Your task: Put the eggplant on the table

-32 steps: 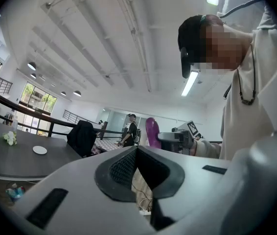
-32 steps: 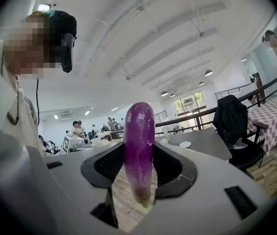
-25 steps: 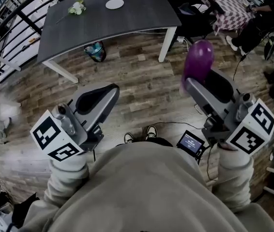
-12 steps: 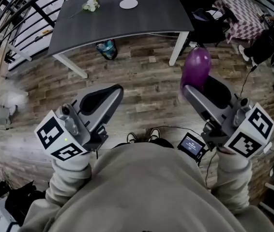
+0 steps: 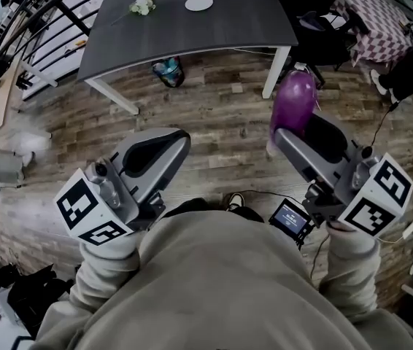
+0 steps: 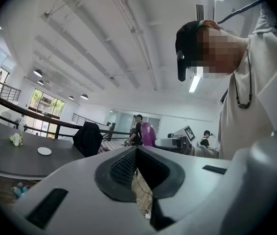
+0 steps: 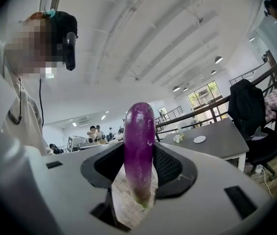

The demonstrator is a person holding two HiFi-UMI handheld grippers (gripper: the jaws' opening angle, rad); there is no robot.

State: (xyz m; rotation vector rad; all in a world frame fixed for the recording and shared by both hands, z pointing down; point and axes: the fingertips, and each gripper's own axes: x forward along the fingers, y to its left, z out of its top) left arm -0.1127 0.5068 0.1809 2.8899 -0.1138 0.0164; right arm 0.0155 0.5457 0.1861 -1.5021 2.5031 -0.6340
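A purple eggplant (image 5: 295, 102) stands upright between the pads of my right gripper (image 5: 287, 133), which is shut on its lower half. The right gripper view shows the eggplant (image 7: 139, 146) pinched in the right gripper (image 7: 138, 156), stem end down. My left gripper (image 5: 174, 138) is held level at the left. In the left gripper view the left gripper's (image 6: 137, 153) pads meet with nothing between them. The dark grey table (image 5: 192, 31) lies ahead across the wood floor, apart from both grippers.
On the table sit a white plate (image 5: 198, 4) and a small bunch of flowers (image 5: 143, 6); a bag (image 5: 168, 71) lies under it. A black chair (image 5: 325, 36) and a checked cloth (image 5: 376, 22) stand at the right, a railing (image 5: 39, 20) at the left. A small screen (image 5: 289, 217) hangs at my waist.
Both grippers and the view have moved a little toward the table, which now lies more to the right in the picture. The eggplant stays in the right gripper's hold.
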